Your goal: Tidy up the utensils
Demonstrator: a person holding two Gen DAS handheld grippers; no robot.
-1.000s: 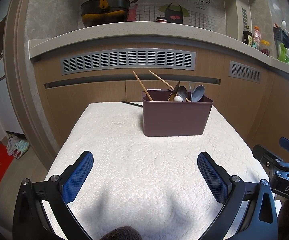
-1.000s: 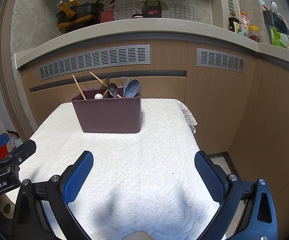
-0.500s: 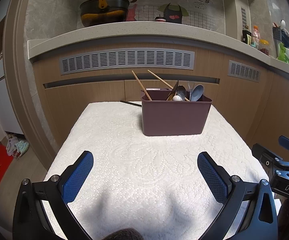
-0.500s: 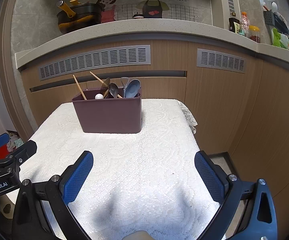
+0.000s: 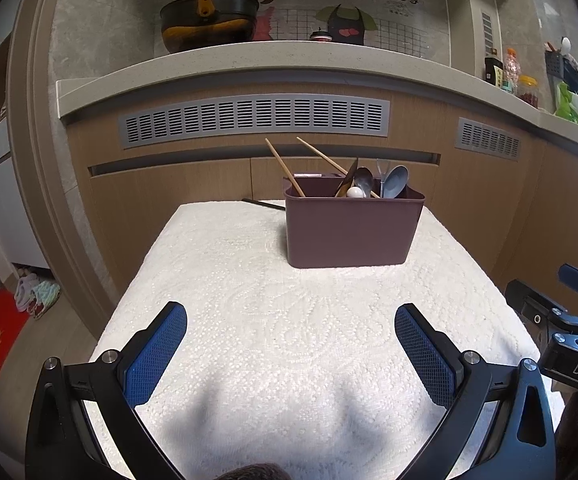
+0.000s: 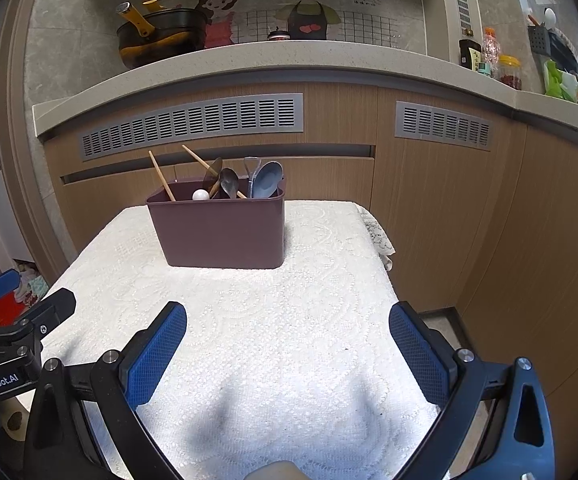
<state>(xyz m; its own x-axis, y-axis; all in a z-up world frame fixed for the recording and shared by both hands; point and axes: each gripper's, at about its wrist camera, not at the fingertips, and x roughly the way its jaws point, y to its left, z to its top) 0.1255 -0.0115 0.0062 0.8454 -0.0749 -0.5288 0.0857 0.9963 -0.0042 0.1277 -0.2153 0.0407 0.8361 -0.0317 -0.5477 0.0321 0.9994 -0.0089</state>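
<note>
The left hand-held gripper (image 5: 291, 336) and right hand-held gripper (image 6: 287, 334) are both held spread wide and empty above the white lace cloth (image 5: 289, 320). Farther back on the cloth, a maroon bin (image 6: 219, 232) is seen holding chopsticks (image 6: 161, 176) and spoons (image 6: 267, 180). Only in the left view is a dark stick (image 5: 263, 204) shown lying behind the bin.

A maroon plastic utensil bin (image 5: 355, 232) stands upright well ahead of the left gripper (image 5: 291, 338), slightly right of its centreline. Two wooden chopsticks (image 5: 285, 168) lean leftward out of it; a dark spoon (image 5: 364, 182), a grey-blue spoon (image 5: 395, 186) and a fork (image 5: 382, 168) stand bowl-up at its right end.
</note>
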